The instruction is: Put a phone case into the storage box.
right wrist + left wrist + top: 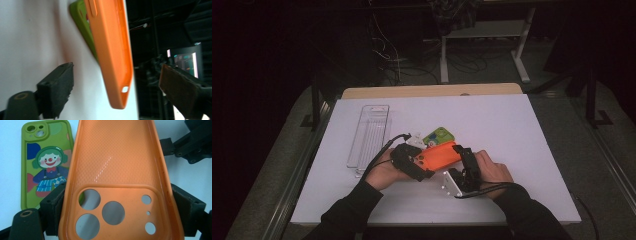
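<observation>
Left gripper view shows my left gripper [117,205] clamped across the orange phone case [117,165] at its camera end, just beside the green case [45,162]. My right gripper [117,82] straddles the orange case's far end, jaws apart; I'd centre before squeezing.

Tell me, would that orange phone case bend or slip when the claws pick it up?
The orange case is probably bendy: it is a thin, empty shell with no phone inside, so likely light too. Its glossy inside hints it could slip, though the left claw seems to hold it steady across its width near the camera holes.
</observation>
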`<state>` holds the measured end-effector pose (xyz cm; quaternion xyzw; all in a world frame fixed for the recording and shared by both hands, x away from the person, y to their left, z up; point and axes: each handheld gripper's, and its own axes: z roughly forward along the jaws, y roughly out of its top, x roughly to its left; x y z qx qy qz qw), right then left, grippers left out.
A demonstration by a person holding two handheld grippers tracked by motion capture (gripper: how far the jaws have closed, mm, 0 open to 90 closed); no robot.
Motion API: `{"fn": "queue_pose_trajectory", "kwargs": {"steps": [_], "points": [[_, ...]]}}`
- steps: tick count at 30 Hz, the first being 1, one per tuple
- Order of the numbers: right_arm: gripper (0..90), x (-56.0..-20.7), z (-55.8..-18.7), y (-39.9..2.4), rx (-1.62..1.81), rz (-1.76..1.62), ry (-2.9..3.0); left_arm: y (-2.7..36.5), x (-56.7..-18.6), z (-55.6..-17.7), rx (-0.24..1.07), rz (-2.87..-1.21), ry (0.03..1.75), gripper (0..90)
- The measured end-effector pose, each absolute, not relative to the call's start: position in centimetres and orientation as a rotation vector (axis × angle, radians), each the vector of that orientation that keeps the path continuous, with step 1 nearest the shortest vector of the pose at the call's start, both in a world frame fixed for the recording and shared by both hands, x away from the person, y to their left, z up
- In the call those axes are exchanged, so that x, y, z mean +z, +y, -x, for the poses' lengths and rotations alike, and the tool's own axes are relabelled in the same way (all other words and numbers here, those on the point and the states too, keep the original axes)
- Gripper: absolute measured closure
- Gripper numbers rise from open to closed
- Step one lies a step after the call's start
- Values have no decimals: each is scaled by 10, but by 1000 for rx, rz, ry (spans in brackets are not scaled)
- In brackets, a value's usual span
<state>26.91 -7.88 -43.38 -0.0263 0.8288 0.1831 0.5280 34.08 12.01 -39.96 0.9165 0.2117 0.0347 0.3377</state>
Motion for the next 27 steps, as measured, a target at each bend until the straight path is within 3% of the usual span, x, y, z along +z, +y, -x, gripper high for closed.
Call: {"fn": "queue_pose_trajectory", "kwargs": {"steps": [13, 22, 27], "points": [[336, -441, -269, -71, 362, 212, 1911, 121, -399, -341, 90, -2389, 547, 159], [533, -443, -266, -70, 340, 238, 1912, 121, -398, -341, 90, -2383, 546, 158], [587, -444, -266, -70, 337, 251, 1903, 121, -398, -341, 89, -2383, 544, 159]]}}
